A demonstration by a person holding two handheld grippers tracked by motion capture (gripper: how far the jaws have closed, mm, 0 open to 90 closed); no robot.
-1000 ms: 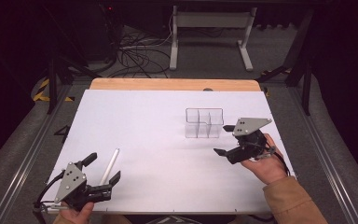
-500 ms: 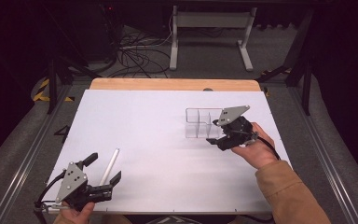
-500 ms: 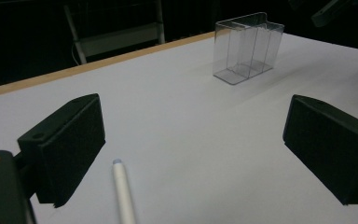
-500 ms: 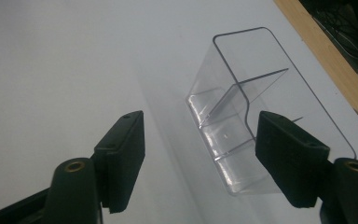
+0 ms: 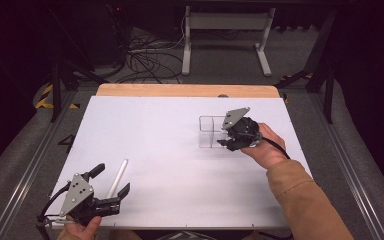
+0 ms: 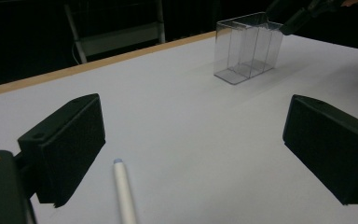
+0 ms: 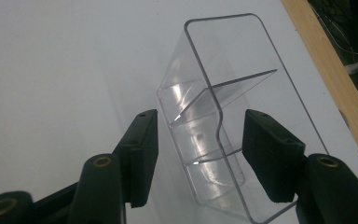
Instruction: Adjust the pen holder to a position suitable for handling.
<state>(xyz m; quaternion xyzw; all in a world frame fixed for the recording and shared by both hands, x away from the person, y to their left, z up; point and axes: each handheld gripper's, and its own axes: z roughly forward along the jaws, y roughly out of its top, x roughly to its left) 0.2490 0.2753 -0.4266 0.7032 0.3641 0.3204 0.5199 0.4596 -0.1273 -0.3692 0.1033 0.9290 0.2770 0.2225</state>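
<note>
A clear plastic box (image 5: 207, 131) with inner dividers stands at the right middle of the white table. My right gripper (image 5: 223, 136) is at its right end. In the right gripper view the box (image 7: 233, 60) has one long wall between the jaws of my right gripper (image 7: 198, 140), which have just been closing. Gaps show on both sides and the pads are not touching the wall. A thin white stick (image 5: 118, 177) lies near the front left, between the wide-open jaws of my left gripper (image 5: 112, 178). The left gripper view shows the stick (image 6: 123, 191) near the left jaw of my left gripper (image 6: 193, 140).
The white table top (image 5: 180, 165) ends in a wooden strip (image 5: 185, 90) at the far edge. Beyond it are floor cables (image 5: 145, 60) and a white stand frame (image 5: 225, 30). The box (image 6: 247, 51) stands far ahead in the left gripper view.
The right hand has moved left across the table to the clear box, and its jaws have narrowed around one wall. The left gripper and the stick have not moved.
</note>
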